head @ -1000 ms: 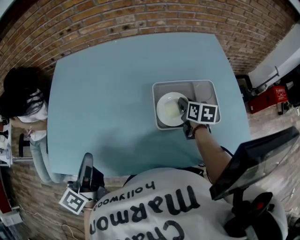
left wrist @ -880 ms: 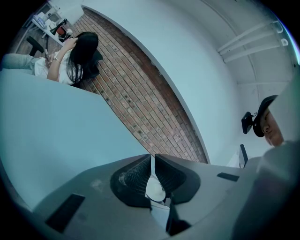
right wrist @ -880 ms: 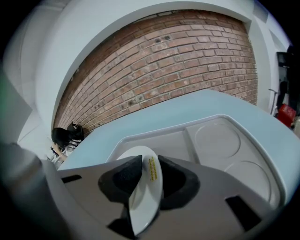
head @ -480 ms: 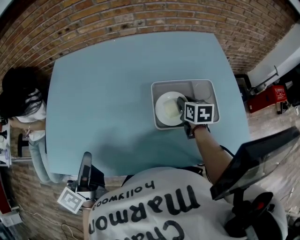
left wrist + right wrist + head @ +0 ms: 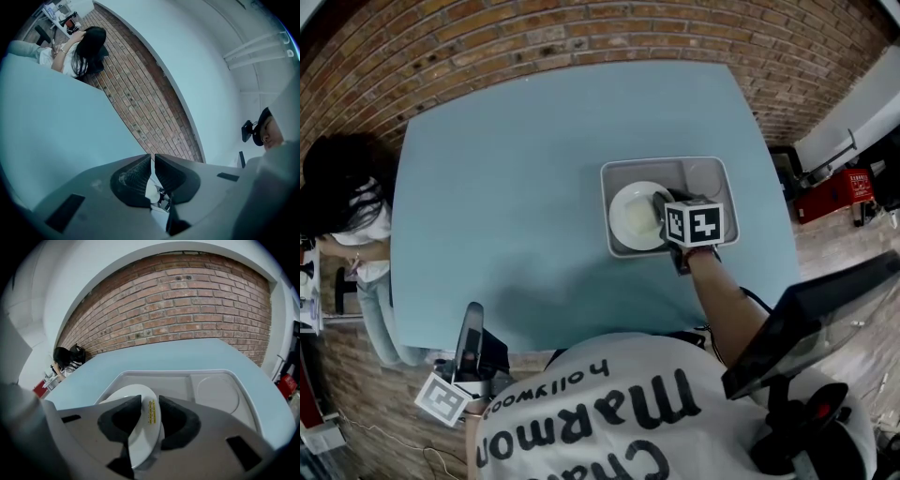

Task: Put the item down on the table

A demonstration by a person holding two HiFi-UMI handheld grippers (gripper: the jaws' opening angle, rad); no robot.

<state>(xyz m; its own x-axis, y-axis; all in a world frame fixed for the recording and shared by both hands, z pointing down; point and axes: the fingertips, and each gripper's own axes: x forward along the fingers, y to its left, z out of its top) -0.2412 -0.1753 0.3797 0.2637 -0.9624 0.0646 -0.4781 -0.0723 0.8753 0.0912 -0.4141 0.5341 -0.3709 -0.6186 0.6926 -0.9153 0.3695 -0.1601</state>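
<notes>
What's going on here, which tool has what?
The person's right tool is clamped on the rim of a white plate, holding it in the big compartment of a grey tray on the blue table. Whether the plate rests on the tray is unclear. The left tool sits by the table's near edge, jaws together, holding nothing.

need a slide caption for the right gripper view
Right claw holds a tilted white plate by its rim over a grey tray
</notes>
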